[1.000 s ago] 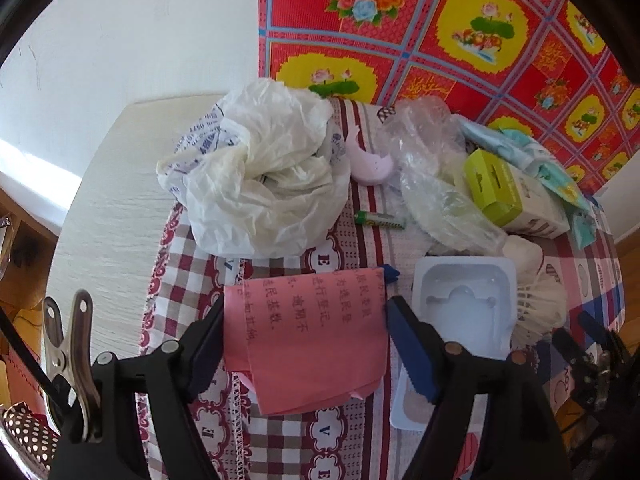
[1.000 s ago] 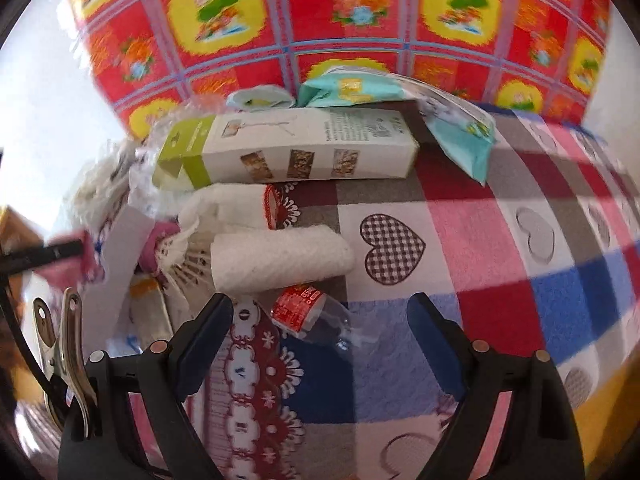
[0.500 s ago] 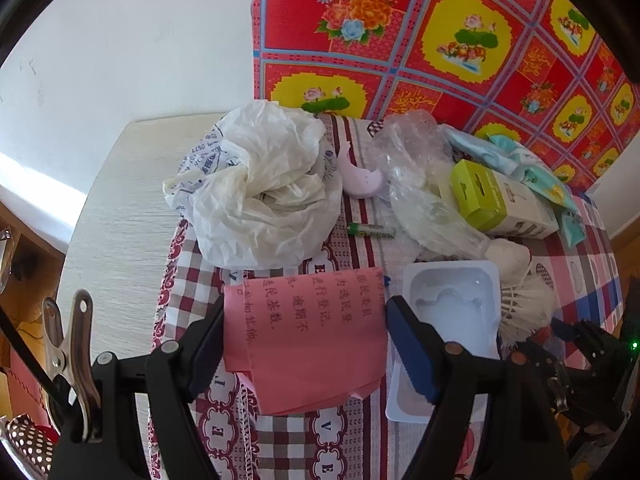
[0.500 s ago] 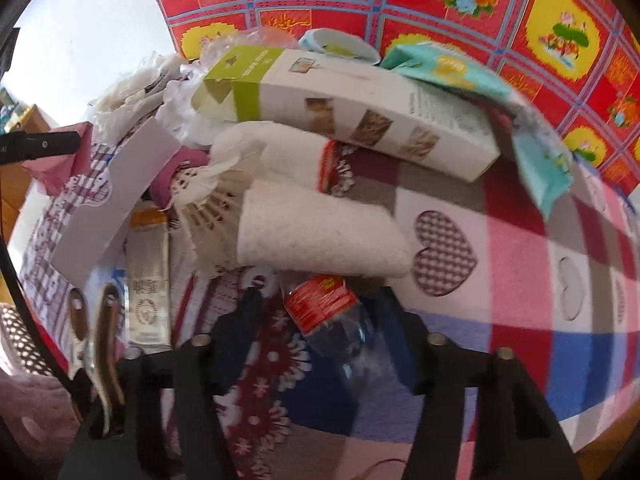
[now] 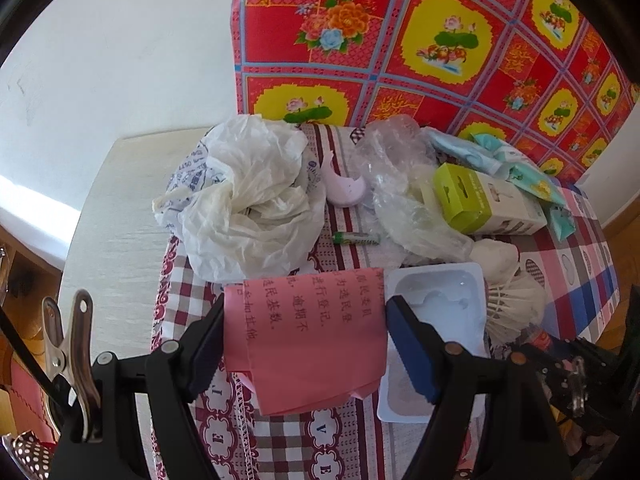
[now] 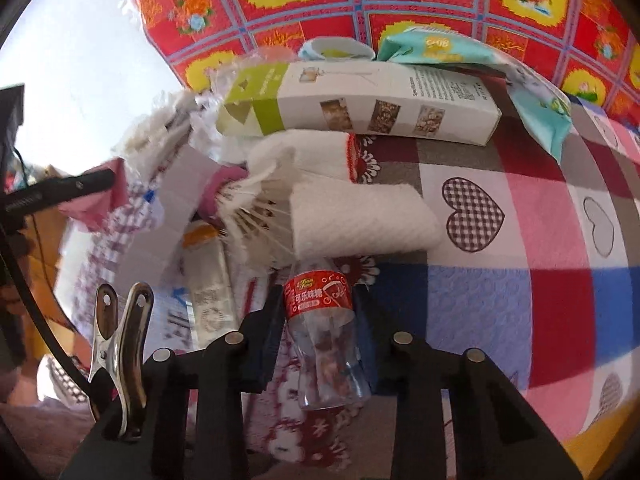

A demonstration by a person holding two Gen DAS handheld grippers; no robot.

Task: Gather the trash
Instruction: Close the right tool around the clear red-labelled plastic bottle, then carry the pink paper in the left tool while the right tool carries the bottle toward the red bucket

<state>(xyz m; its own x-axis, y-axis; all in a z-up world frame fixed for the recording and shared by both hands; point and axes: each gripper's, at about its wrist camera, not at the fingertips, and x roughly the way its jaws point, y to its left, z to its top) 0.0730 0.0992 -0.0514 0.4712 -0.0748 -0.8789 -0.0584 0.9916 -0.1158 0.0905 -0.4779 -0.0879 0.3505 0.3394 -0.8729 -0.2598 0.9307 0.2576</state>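
Note:
My left gripper (image 5: pixel 304 332) holds a folded pink paper sheet (image 5: pixel 308 332) with printed characters between its jaws, above the checked tablecloth (image 5: pixel 188 280). My right gripper (image 6: pixel 318 320) is shut on a small clear plastic bottle (image 6: pixel 324 332) with a red label, at the near edge of the trash pile. The right gripper also shows at the lower right of the left wrist view (image 5: pixel 560 360). The left gripper's finger and pink paper show at the left of the right wrist view (image 6: pixel 80 188).
On the table lie a crumpled white plastic bag (image 5: pixel 248 204), a white plastic tray (image 5: pixel 436 320), a green-and-white box (image 6: pixel 360 100), paper towel rolls (image 6: pixel 360 220), a shuttlecock (image 6: pixel 256 208), clear wrap (image 5: pixel 400 184), teal packets (image 6: pixel 460 52), a green battery (image 5: pixel 356 238).
My right gripper moved in on the small bottle and closed on it. My left gripper, still holding the pink paper, rose and drew back a little.

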